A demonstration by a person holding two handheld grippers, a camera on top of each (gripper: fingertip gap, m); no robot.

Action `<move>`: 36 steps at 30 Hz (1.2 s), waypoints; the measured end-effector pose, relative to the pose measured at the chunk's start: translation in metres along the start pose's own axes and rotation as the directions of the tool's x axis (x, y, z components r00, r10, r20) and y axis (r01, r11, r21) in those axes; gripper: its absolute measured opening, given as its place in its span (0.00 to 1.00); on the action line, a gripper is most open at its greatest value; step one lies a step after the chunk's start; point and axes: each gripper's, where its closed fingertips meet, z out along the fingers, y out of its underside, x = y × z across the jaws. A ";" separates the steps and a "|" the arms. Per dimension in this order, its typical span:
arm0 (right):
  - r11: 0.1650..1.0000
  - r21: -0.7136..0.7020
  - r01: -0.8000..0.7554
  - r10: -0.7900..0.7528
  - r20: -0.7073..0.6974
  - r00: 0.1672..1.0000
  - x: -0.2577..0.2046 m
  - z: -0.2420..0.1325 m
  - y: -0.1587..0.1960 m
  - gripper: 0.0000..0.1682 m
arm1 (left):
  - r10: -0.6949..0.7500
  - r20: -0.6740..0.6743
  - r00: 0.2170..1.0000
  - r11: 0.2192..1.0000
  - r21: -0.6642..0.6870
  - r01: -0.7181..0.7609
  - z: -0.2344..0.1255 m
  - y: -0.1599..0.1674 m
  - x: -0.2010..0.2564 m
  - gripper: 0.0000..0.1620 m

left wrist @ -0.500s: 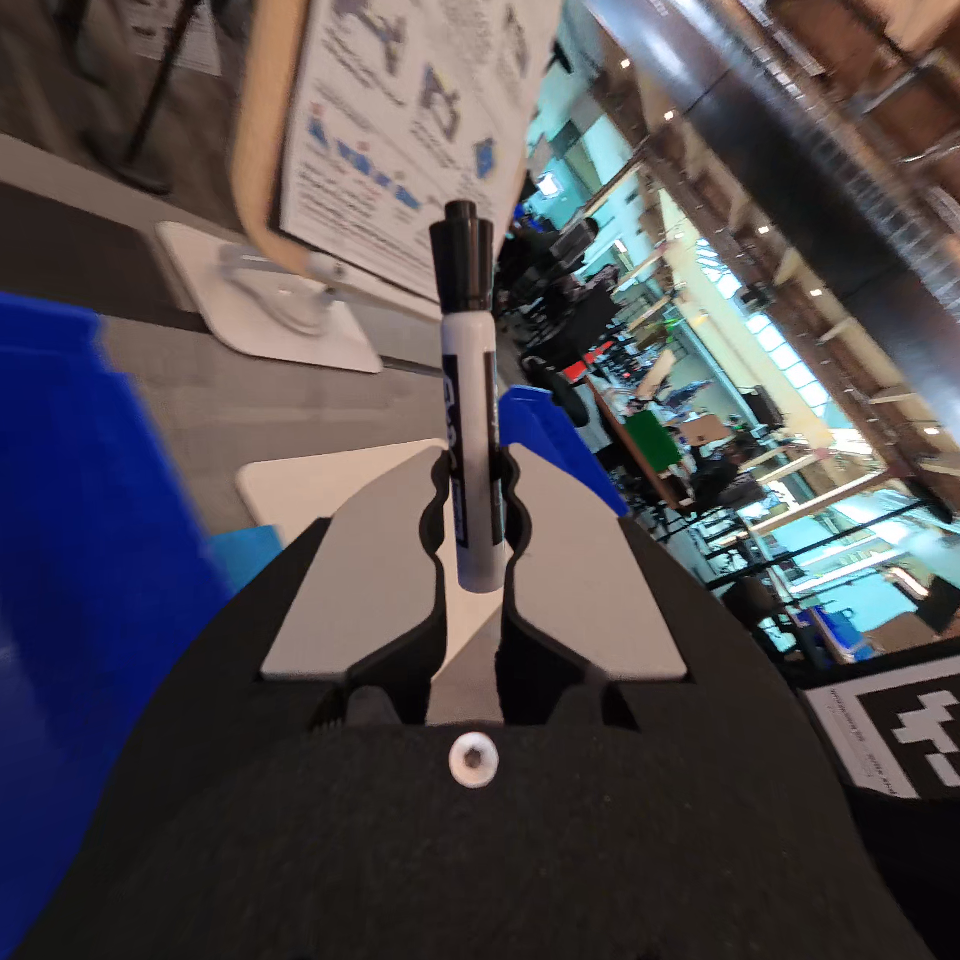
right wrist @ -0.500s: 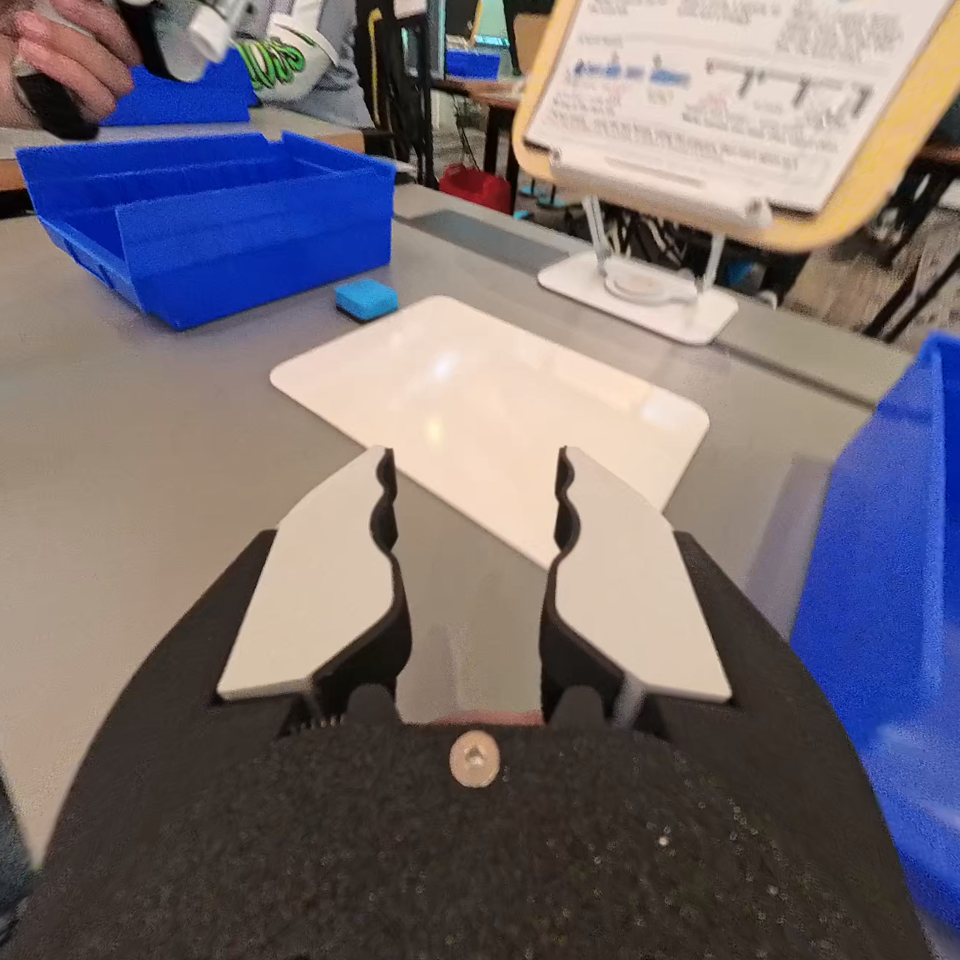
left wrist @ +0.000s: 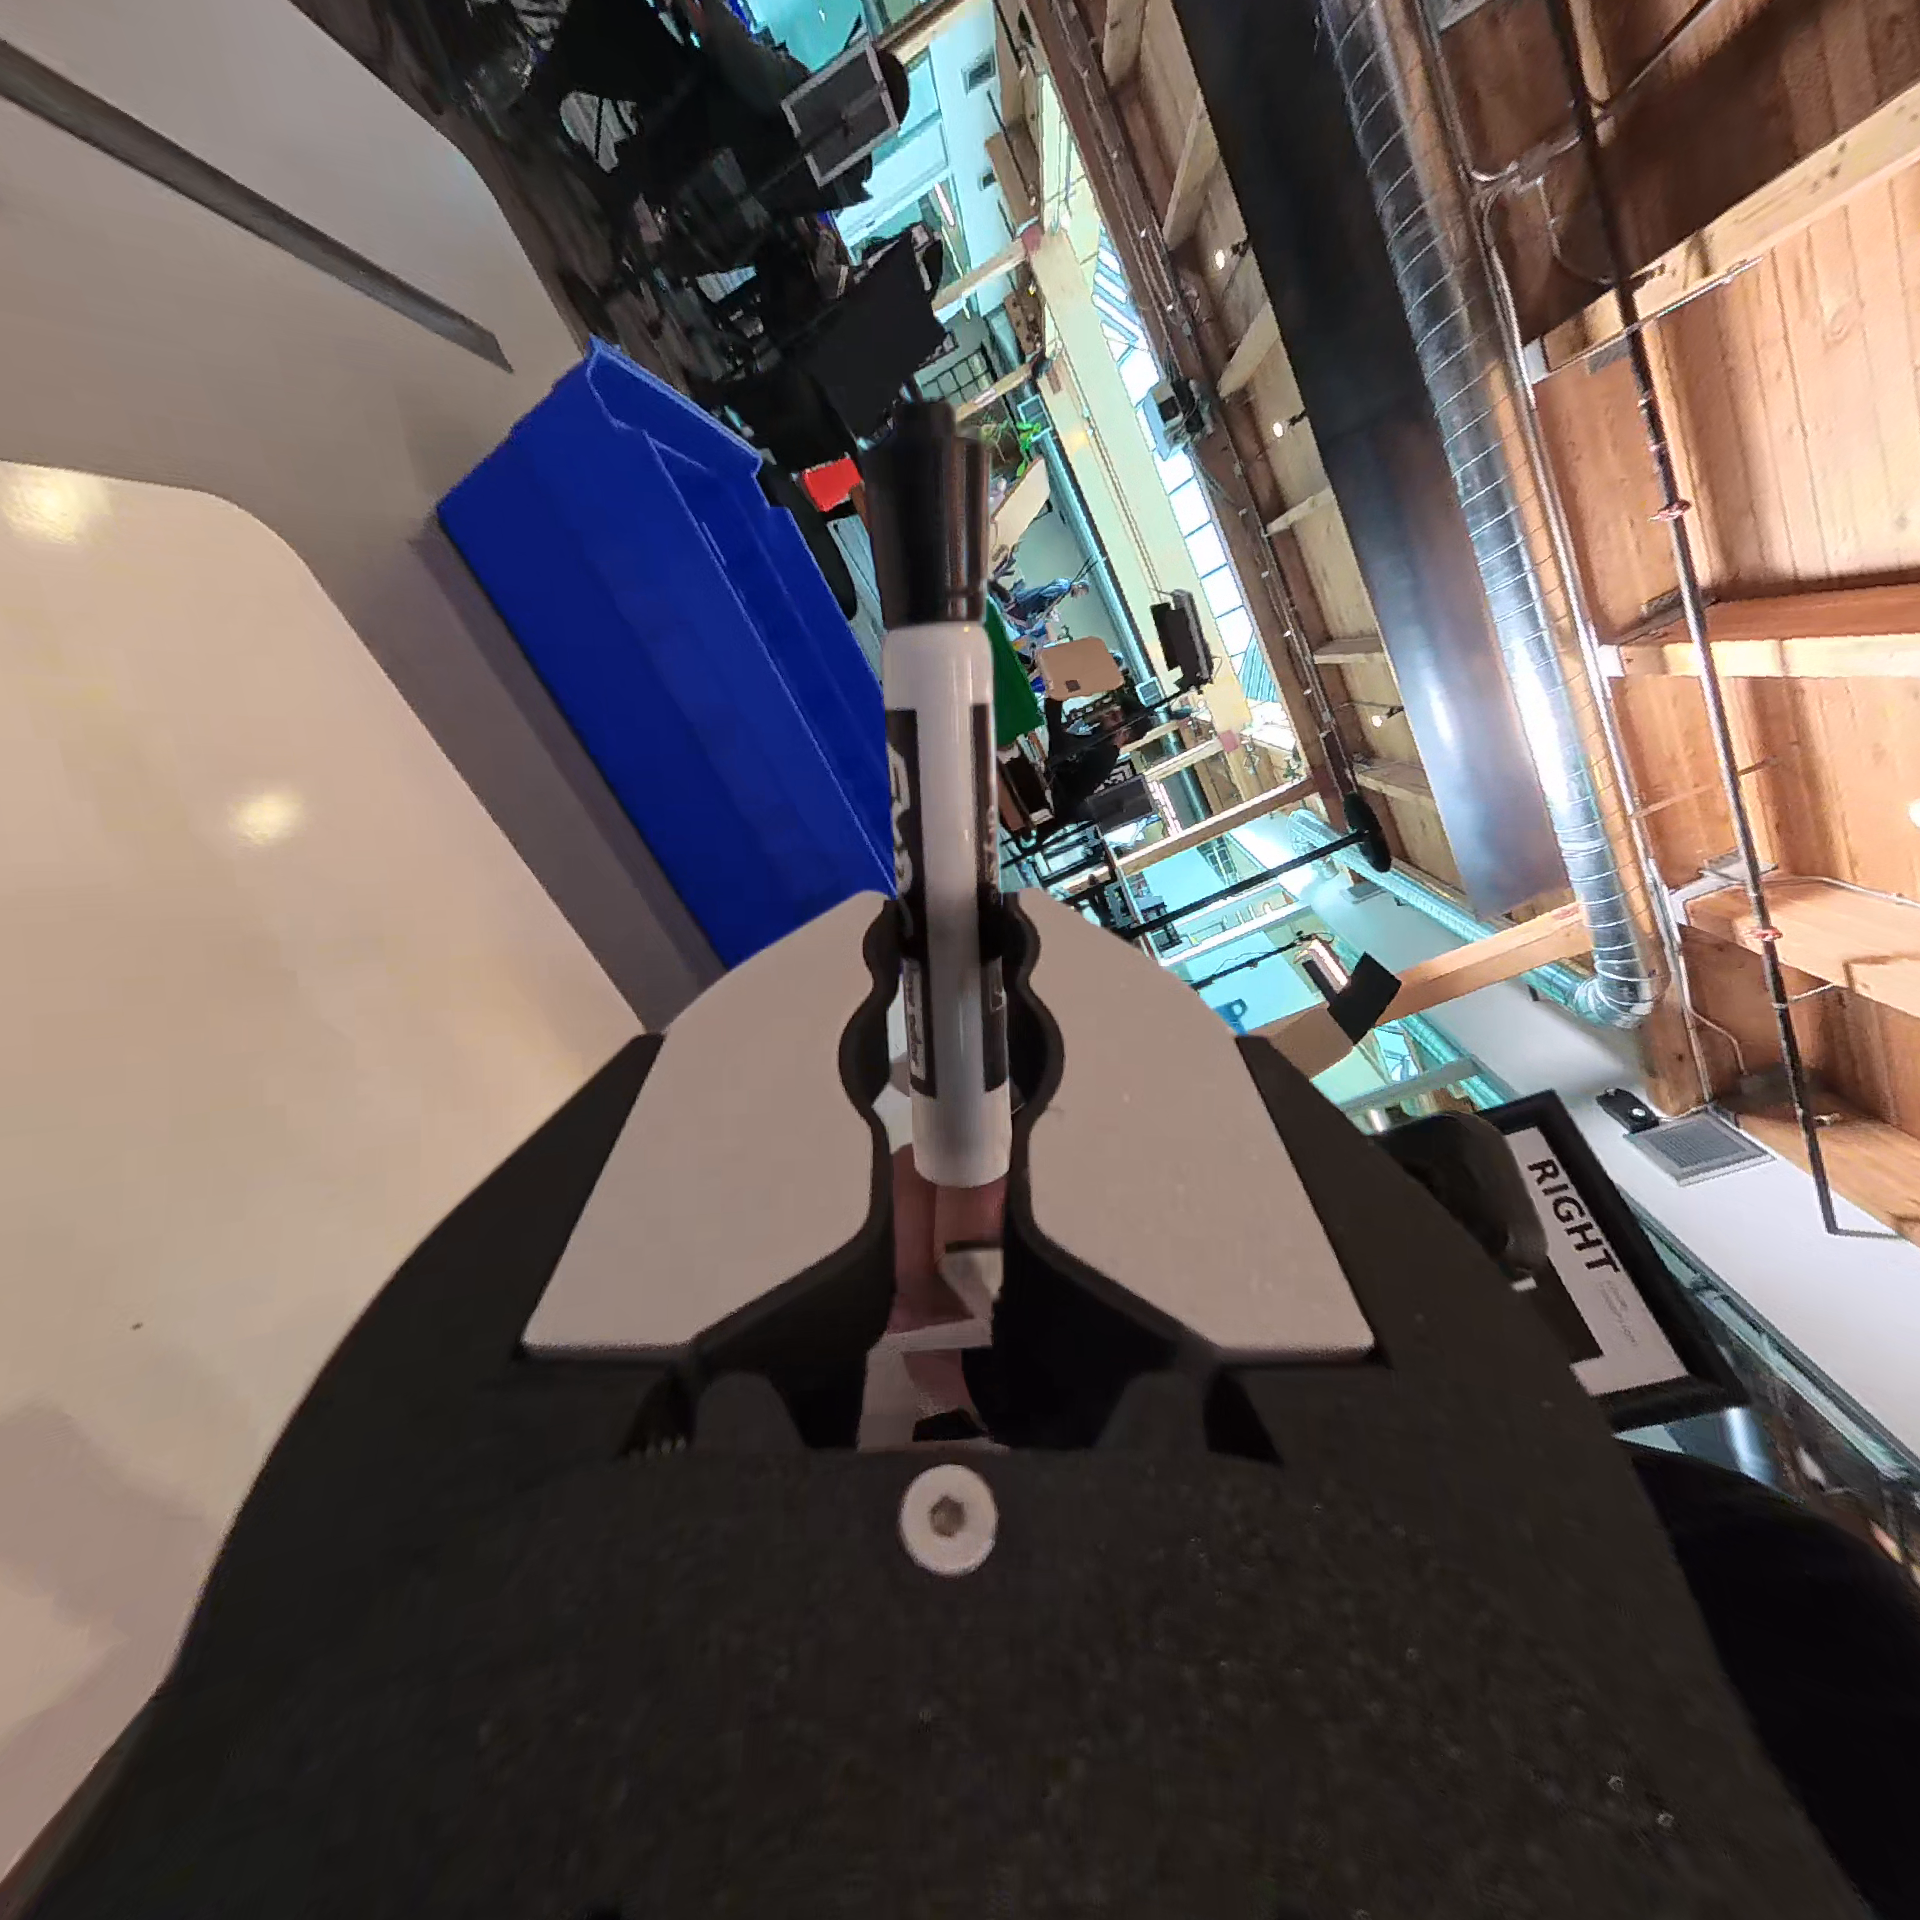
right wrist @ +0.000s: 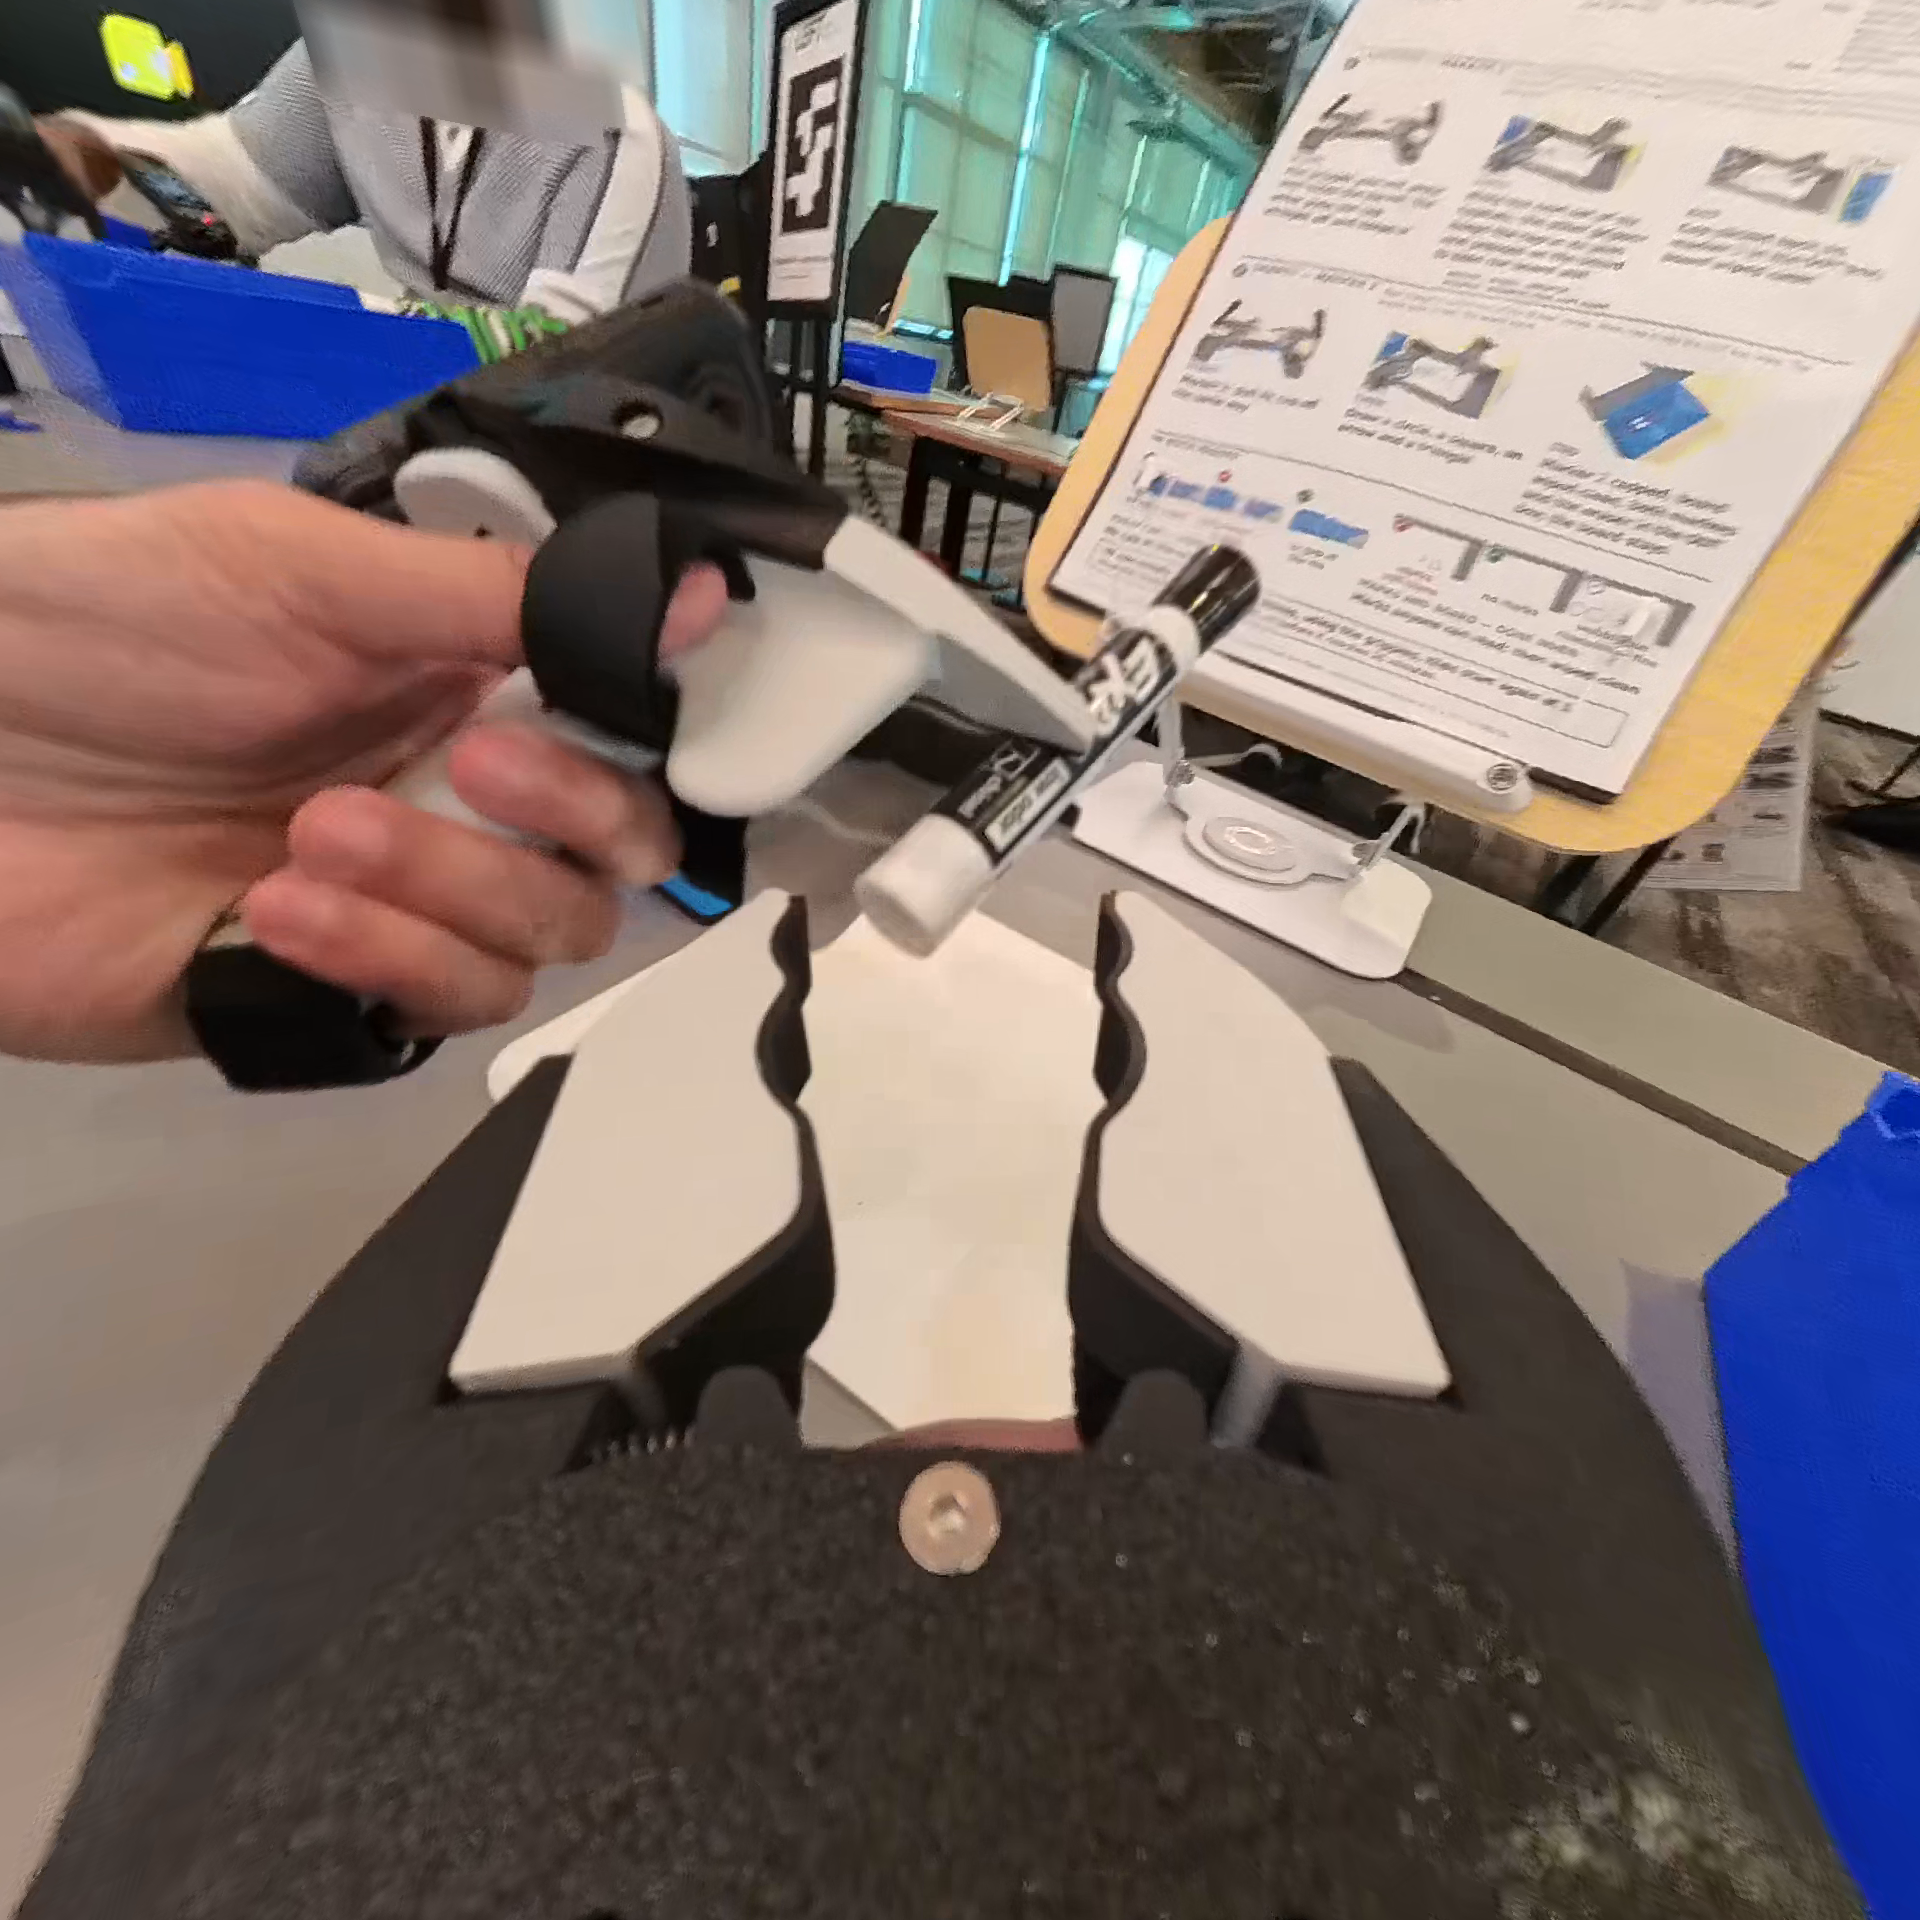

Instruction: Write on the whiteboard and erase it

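Swung before the released right claw (right wrist: 951,997), the left claw (left wrist: 951,997) grasps the capped marker (left wrist: 940,831); grip the cap squarely, pull straight.

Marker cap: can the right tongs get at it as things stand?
Probably yes. The right tongs are open and empty. The left tongs hold the marker by its barrel, leaving the black cap free and unobstructed beyond them.
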 end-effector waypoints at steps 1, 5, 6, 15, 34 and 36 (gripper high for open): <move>1.000 0.014 -0.010 0.010 -0.011 1.000 0.003 -0.001 0.000 0.30 | -0.009 -0.015 1.000 1.000 -0.006 0.009 0.003 0.003 0.001 0.11; 0.999 -0.028 -0.018 0.018 -0.009 1.000 0.008 0.001 0.011 0.30 | -0.046 -0.051 0.998 0.998 -0.042 0.044 0.011 0.015 0.004 0.11; 1.000 -0.024 -0.019 0.019 -0.008 1.000 0.009 0.001 0.012 0.30 | -0.051 -0.059 0.997 0.998 -0.041 0.049 0.012 0.016 0.005 0.11; 0.999 0.004 0.043 -0.043 0.002 0.999 0.009 -0.010 0.015 0.13 | -0.011 -0.066 0.998 0.998 -0.068 0.007 0.007 0.018 0.009 0.11; 0.990 0.098 0.104 -0.118 0.140 0.983 0.018 -0.018 0.016 0.20 | -0.189 -0.186 0.964 0.980 -0.104 0.172 0.010 0.041 0.007 0.11; 0.989 0.105 0.104 -0.118 0.134 0.984 0.020 -0.018 0.016 0.13 | -0.185 -0.178 0.967 0.979 -0.119 0.165 0.014 0.047 0.007 0.11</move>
